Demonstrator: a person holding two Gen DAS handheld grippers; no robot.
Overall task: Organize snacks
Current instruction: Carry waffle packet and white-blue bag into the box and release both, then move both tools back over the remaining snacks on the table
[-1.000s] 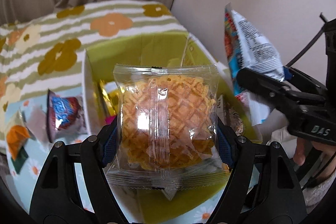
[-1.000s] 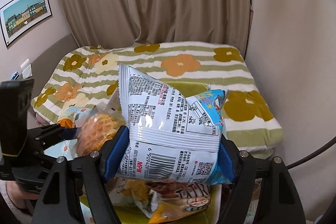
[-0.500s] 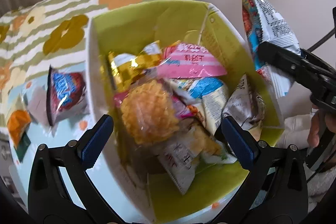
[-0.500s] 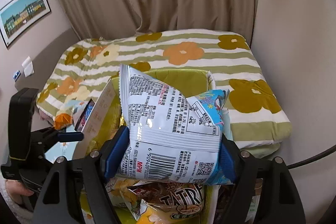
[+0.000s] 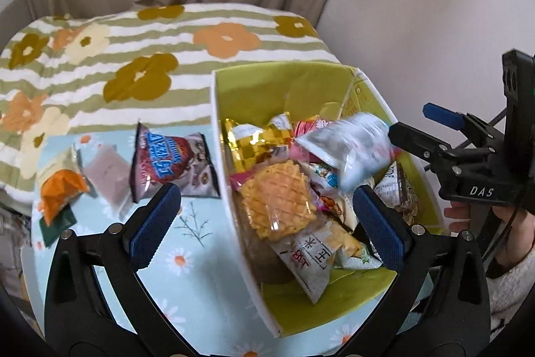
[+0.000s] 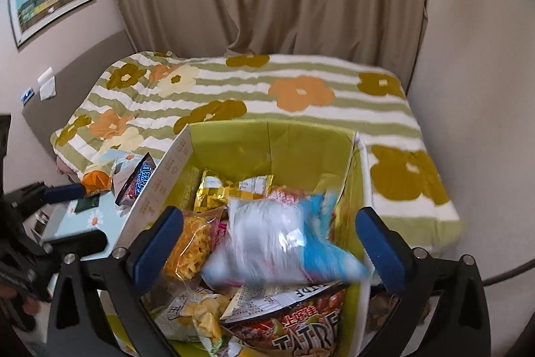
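Snacks fill the green box (image 5: 254,82), where I see a waffle pack (image 5: 277,199) on the heap and a blurred white-and-blue bag (image 6: 277,236) over it, between the opening jaws of my right gripper (image 6: 271,243), touching neither pad. My left gripper (image 5: 267,223) is spread wide and holds nothing. Outside the box's left wall, a purple snack bag (image 5: 170,163), a pale pouch (image 5: 107,176) and an orange packet (image 5: 60,189) lie on the daisy cloth (image 5: 187,276).
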